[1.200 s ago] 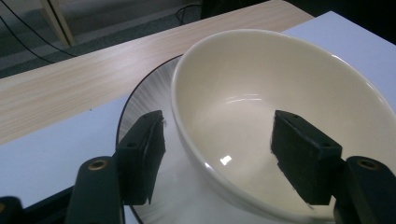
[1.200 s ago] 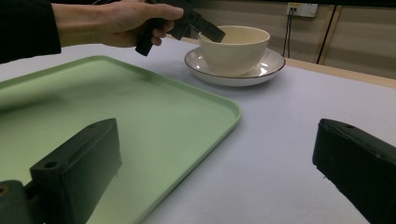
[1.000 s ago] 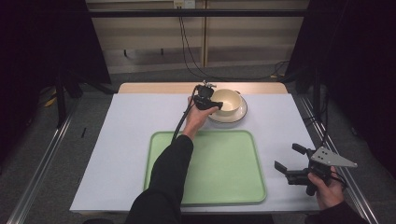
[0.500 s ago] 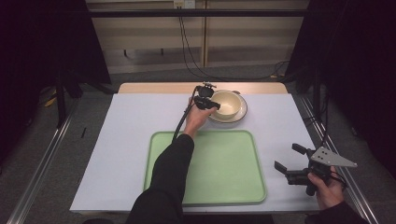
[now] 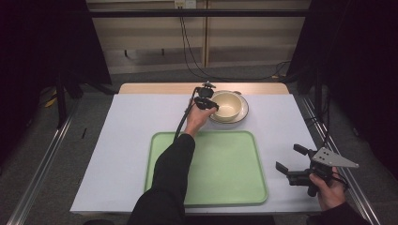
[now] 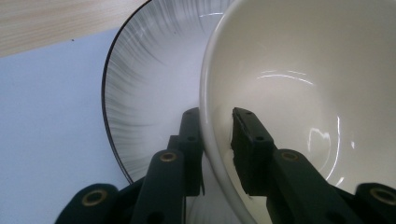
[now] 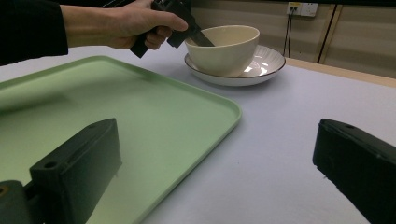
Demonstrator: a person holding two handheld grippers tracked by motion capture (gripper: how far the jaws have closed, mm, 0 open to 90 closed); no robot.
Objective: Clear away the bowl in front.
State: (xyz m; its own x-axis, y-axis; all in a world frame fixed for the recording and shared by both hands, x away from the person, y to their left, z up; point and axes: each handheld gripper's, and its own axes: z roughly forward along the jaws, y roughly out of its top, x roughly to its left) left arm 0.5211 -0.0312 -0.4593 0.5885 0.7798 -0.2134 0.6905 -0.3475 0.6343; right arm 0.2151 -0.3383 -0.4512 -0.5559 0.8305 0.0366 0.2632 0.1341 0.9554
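A cream bowl (image 5: 228, 104) stands on a white plate with a dark rim (image 5: 242, 116) at the back of the table. My left gripper (image 5: 212, 107) reaches it from the left. In the left gripper view the jaws straddle the bowl's (image 6: 289, 70) near wall, one outside over the plate (image 6: 140, 93), one inside. They have just been closing and now press on the wall. My right gripper (image 5: 288, 157) hangs open with nothing in it at the table's front right, right of the tray. In the right gripper view, the bowl (image 7: 224, 46) and left gripper (image 7: 196, 37) lie ahead.
A light green tray (image 5: 211, 164) lies bare in the middle of the white table cover (image 5: 117, 140); it also shows in the right gripper view (image 7: 93, 102). A wooden strip of table runs behind the plate. Cables hang down the back wall.
The left gripper's jaws have drawn together on the bowl's left rim. Neither hand has shifted, and the bowl and plate stay where they were.
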